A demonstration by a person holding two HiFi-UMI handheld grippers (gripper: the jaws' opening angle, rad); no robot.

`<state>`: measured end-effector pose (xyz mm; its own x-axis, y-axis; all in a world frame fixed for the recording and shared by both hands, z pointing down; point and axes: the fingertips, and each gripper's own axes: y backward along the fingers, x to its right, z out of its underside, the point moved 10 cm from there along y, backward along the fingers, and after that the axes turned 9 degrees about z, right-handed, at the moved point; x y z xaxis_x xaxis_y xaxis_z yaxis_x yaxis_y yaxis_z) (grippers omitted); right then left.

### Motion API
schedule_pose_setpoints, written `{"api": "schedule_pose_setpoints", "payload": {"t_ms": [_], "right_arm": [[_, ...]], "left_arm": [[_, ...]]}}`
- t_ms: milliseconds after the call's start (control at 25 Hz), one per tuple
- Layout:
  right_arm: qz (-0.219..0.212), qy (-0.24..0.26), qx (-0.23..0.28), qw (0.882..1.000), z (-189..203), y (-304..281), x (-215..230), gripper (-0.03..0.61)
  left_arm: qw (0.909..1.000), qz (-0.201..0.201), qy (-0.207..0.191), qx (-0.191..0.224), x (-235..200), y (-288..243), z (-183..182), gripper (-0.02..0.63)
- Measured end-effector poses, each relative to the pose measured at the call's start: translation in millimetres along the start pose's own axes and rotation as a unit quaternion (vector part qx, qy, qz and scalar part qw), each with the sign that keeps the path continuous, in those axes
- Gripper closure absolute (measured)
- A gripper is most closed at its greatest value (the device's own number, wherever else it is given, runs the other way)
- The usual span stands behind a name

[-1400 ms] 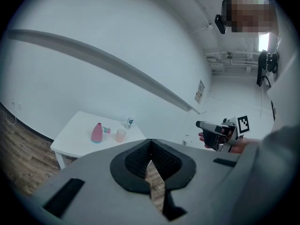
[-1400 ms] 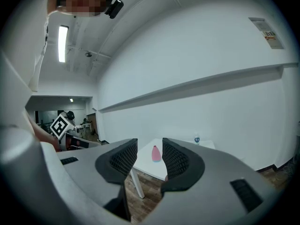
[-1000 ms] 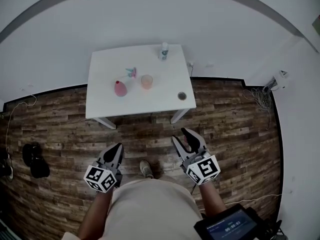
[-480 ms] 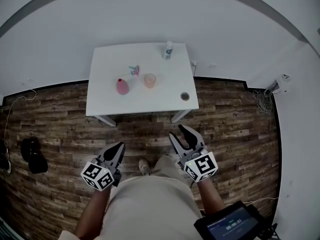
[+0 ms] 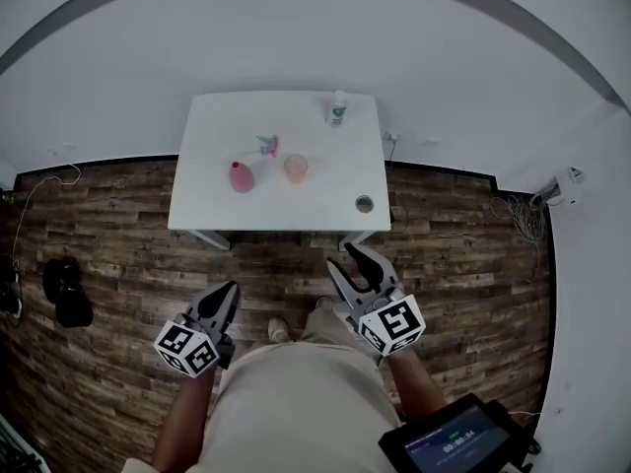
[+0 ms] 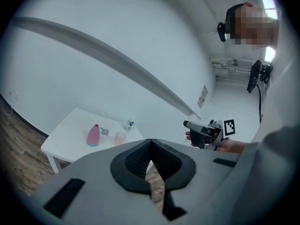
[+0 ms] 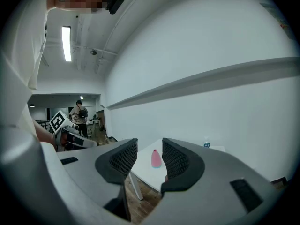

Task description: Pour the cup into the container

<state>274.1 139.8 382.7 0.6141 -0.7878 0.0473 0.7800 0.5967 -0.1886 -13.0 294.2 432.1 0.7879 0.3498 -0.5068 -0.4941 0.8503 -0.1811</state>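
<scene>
Currently both tools sit low at the person's front, well short of the desk point(image 5: 212, 210).

- Left tool point(image 6: 150, 145): pads pressed together, nothing held.
- Right tool point(image 7: 150, 156): jaws a little apart, nothing between the pads. The pink vase point(image 7: 155, 158) shows far off through the gap.
- Cup point(image 5: 296, 168): upright near the middle of the desk, pale orange and see-through. It is untouched, with the pink vase just to its left, apart from it.
- A small teal-and-pink thing point(image 5: 264, 146) lies behind those two. A little bottle point(image 5: 338, 108) stands at the far edge, and a small round thing point(image 5: 364, 203) sits near the front right corner.
- Which item counts as the container cannot be told for sure; the vase seems likeliest.

Step in hand, as judged: close the distance to the desk and take the cup; no pouring has begun.

To do it well:
- The right tool is nearer the cup's side, so it should probably lead.
- Spread its jaws wider than the cup before arriving, and come in level at mid-height.
- Close gently, since the cup looks thin, and keep it upright while lifting.
- The left tool could steady the vase, whose narrow neck would likely need a slow tilt.
</scene>
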Motion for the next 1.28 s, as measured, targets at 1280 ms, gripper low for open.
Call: {"api": "schedule_pose_setpoints", "payload": {"t_ms": [1280], "right_arm": [[-0.115,0.000,-0.007,0.993,0,6,150,0.430]], "left_arm": [[0.9969,-0.076,0.002,0.021,93,-137,18,0.603]]}}
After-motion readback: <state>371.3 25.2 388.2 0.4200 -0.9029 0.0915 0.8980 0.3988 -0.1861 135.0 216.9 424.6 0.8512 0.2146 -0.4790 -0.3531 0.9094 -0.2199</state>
